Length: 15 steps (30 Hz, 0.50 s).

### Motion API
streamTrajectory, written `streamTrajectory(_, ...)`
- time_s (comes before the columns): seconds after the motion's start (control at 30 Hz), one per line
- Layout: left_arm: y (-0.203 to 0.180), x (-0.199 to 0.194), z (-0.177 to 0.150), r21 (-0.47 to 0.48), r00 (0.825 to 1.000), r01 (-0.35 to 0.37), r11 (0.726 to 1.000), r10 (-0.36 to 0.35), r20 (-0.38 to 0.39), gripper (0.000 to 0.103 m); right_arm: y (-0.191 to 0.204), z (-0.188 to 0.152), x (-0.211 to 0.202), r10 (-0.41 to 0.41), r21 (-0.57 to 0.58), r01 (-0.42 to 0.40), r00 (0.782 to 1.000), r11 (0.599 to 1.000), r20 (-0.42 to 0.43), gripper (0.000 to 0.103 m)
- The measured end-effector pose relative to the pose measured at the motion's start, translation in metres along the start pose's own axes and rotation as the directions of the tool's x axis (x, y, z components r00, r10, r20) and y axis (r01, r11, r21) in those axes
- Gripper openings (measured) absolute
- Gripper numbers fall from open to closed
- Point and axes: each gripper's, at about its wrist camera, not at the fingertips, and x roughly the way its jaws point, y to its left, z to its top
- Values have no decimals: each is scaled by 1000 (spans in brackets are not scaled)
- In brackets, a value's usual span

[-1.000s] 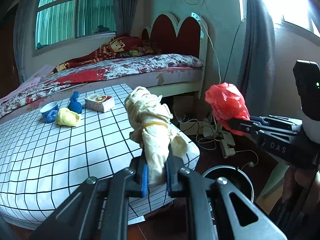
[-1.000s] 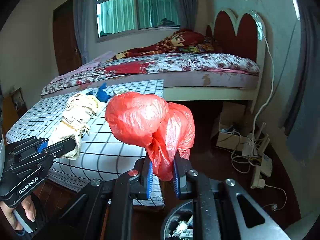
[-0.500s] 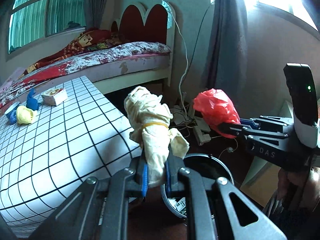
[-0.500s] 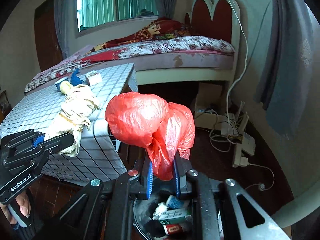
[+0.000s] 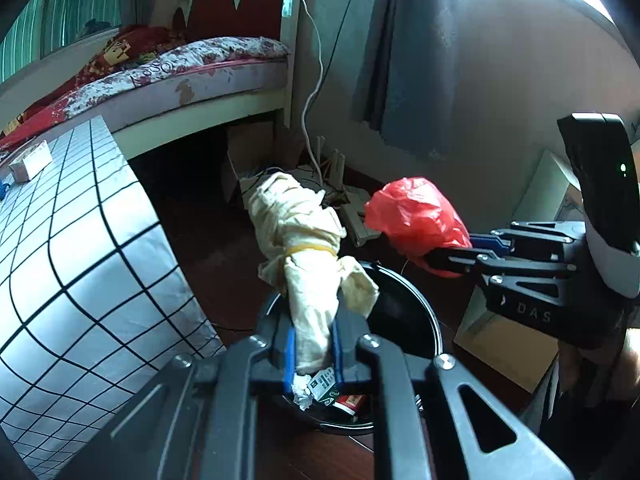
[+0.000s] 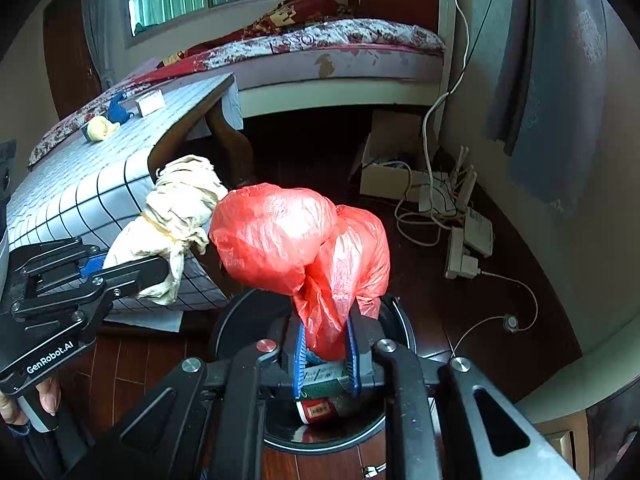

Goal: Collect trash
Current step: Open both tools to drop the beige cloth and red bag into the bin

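Observation:
My left gripper (image 5: 313,346) is shut on a cream bundle (image 5: 298,236) tied with a yellow rubber band. It hangs right over a round black bin (image 5: 404,308) on the floor. My right gripper (image 6: 326,354) is shut on a crumpled red plastic bag (image 6: 288,240) above the same bin (image 6: 400,328), which holds cartons and scraps. In the left wrist view the red bag (image 5: 416,216) and right gripper (image 5: 444,256) come in from the right. The right wrist view shows the cream bundle (image 6: 180,208) and left gripper (image 6: 128,272) at left.
A low table with a grid-patterned cloth (image 5: 80,264) stands left of the bin, carrying a small box (image 6: 150,102), a yellow wad (image 6: 100,128) and a blue item (image 6: 118,110). A bed (image 6: 340,52) lies behind. Cables and power strips (image 6: 460,232) litter the floor by the wall.
Both grippers have swung away from the table and sunk toward the floor. The bin has come into view under both held pieces. Both grips stayed shut.

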Motion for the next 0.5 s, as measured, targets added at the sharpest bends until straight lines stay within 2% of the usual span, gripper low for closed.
streamTrajectory(0.07,-2,9,-1,3,1000,18,1000,-18,-17,17,-3,-4,7,13,4,-12,999,1000,-32,17)
streamTrajectory(0.1,-3,14,-3,4,999,34,999,-34,-34,23,-5,-7,12,14,4,-13,999,1000,-48,18)
streamTrajectory(0.13,-2,18,-5,1,997,54,999,-54,-51,24,-7,-10,19,13,7,-12,997,1000,-75,22)
streamTrajectory(0.17,-2,22,-9,-2,996,50,999,-50,-68,45,-10,-14,28,0,12,1,994,1000,-109,40)
streamTrajectory(0.2,-2,26,-12,-6,997,23,1000,-23,-78,80,-14,-19,37,-28,21,32,989,999,-145,57)
streamTrajectory(0.23,-1,25,-15,-15,998,-9,1000,8,-69,91,-17,-23,43,-42,29,47,985,998,-165,88)
streamTrajectory(0.27,1,23,-18,-30,998,-32,999,31,-53,97,-19,-25,47,-46,31,52,983,998,-178,99)
streamTrajectory(0.37,10,22,-21,-74,996,-73,995,69,-62,97,-25,-29,51,-68,36,77,977,996,-201,99)
streamTrajectory(0.5,13,21,-20,-73,990,-133,988,129,-61,101,-28,-29,47,-93,38,102,979,994,-179,102)
